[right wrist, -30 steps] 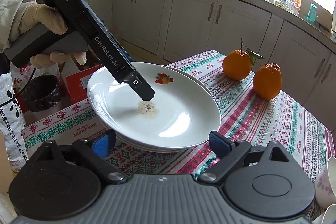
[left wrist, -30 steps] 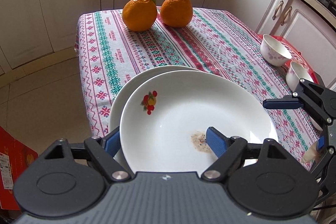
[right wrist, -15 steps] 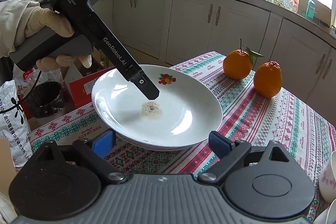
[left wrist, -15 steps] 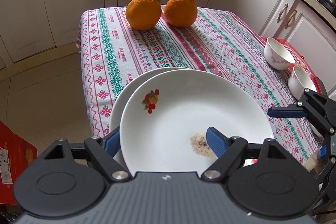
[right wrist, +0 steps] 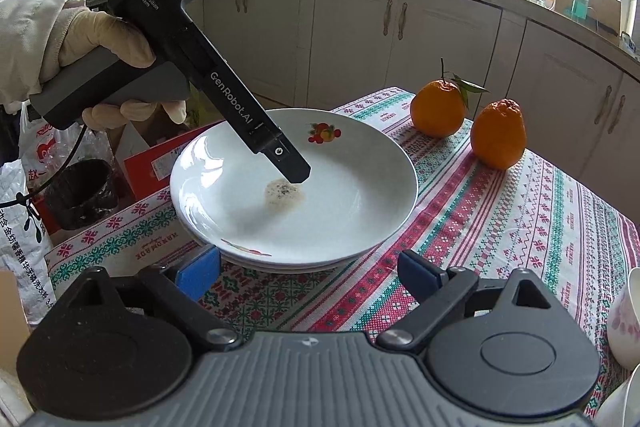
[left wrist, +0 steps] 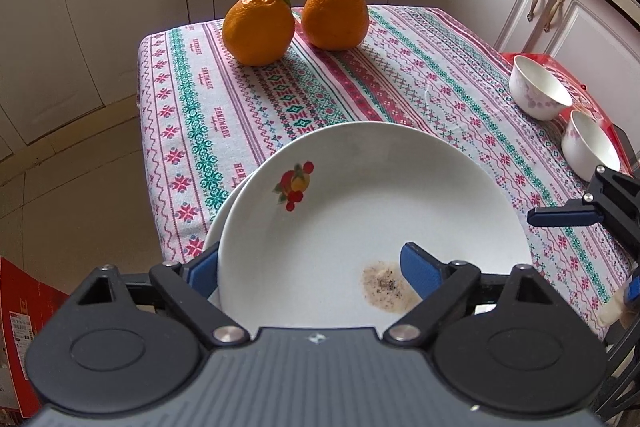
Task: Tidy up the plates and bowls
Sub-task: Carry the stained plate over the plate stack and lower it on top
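Note:
A white plate (left wrist: 360,195) with a fruit picture and a brown stain lies on top of a lower plate (left wrist: 226,215) at the table's near corner. My left gripper (left wrist: 308,273) straddles its near rim. Its jaws are opening: one blue pad sits outside the rim, the other hovers over the stain. In the right wrist view, one finger (right wrist: 288,163) of that gripper hangs just above the top plate (right wrist: 352,195). My right gripper (right wrist: 308,275) stands open just short of the stack, holding nothing. Two white flowered bowls (left wrist: 540,93) (left wrist: 590,147) sit at the table's right edge.
Two oranges (left wrist: 258,27) (left wrist: 335,15) rest at the far end of the patterned tablecloth (left wrist: 400,87). A gloved hand (right wrist: 100,43) holds the left gripper. A red box (right wrist: 152,167), a black bin (right wrist: 80,191) and bags stand on the floor beside the table.
The top plate has come down level onto the plate beneath it. The left gripper's pads have spread a little wider apart. The right gripper has stayed put.

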The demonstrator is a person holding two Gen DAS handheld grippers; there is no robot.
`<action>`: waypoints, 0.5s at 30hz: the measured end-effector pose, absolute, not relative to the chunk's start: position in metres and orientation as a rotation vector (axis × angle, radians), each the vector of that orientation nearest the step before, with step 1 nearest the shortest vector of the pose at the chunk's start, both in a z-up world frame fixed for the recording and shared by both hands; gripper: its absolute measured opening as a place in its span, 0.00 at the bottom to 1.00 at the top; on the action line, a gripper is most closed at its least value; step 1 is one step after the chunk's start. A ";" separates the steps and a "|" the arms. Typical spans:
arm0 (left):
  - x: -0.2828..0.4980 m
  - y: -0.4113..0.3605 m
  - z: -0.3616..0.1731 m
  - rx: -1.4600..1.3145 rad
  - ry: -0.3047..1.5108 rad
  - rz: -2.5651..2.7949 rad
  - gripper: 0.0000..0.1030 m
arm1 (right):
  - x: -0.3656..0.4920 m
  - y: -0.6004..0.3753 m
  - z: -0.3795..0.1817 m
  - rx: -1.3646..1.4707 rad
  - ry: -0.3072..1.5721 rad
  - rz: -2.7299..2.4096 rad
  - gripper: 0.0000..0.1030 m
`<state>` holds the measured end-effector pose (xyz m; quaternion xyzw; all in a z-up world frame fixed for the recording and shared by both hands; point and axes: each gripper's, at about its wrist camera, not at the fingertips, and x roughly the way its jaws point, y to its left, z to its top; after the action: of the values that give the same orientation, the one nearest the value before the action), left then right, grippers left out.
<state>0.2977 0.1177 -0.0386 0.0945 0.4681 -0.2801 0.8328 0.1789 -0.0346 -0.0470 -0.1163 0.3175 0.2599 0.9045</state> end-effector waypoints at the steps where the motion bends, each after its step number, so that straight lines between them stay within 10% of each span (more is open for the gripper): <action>1: 0.298 0.117 -0.039 0.203 0.992 -0.595 0.88 | 0.180 -0.035 -0.048 -0.238 0.663 0.545 0.94; 15: 0.296 0.110 -0.041 0.276 0.988 -0.600 0.89 | 0.187 -0.033 -0.055 -0.201 0.666 0.605 0.88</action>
<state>0.2960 0.1100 -0.0406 0.1300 0.4654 -0.2829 0.8286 0.1875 -0.0326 -0.0550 -0.0971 0.3213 0.2919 0.8956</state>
